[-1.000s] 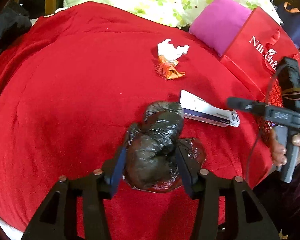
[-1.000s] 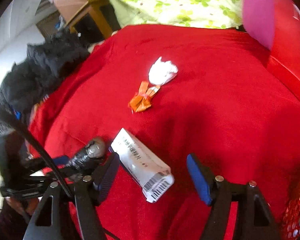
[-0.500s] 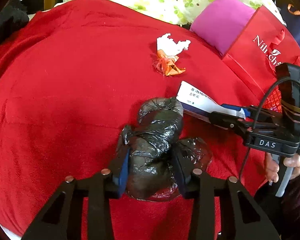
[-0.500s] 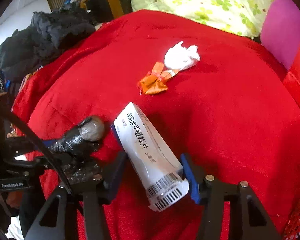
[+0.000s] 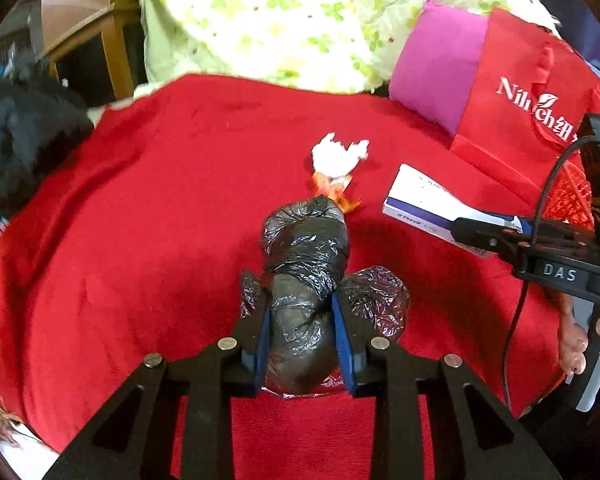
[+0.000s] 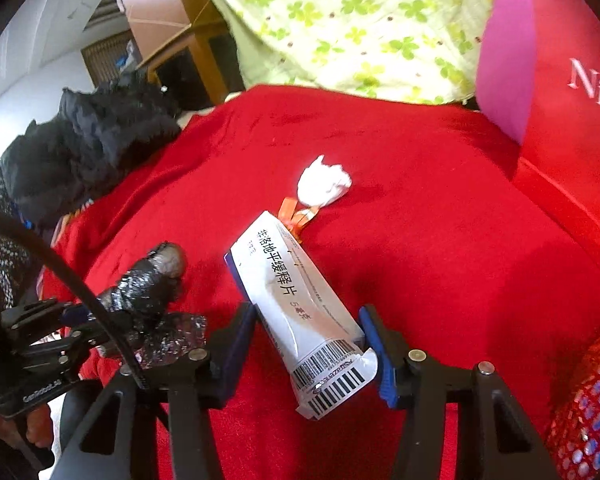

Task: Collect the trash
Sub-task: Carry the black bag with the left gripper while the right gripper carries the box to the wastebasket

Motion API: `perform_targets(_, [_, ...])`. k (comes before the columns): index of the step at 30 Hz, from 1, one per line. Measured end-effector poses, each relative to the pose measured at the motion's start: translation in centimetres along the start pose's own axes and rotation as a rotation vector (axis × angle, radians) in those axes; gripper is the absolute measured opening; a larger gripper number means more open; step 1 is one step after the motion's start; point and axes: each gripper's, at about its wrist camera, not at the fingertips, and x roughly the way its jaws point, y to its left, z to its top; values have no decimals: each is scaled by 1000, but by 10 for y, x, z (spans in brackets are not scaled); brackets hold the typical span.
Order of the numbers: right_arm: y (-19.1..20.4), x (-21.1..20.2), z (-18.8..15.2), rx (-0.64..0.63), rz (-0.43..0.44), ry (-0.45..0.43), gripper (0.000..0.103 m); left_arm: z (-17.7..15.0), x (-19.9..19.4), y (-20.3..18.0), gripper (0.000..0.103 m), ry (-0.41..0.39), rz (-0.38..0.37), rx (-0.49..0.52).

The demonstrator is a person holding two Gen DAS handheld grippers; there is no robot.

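"das" on right gripper (image 5: 476, 236), "nil" on red bag (image 5: 516, 80)
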Motion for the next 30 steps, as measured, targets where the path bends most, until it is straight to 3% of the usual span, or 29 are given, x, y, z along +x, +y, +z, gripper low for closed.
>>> perform_targets(12, [-11,-50,4,9,-10,-164,56,18,-53,-35,30,-143,67,72])
perform_targets(30, [-31,-83,2,95,6,-235,57,26,-64,-51,30,-176,74,28])
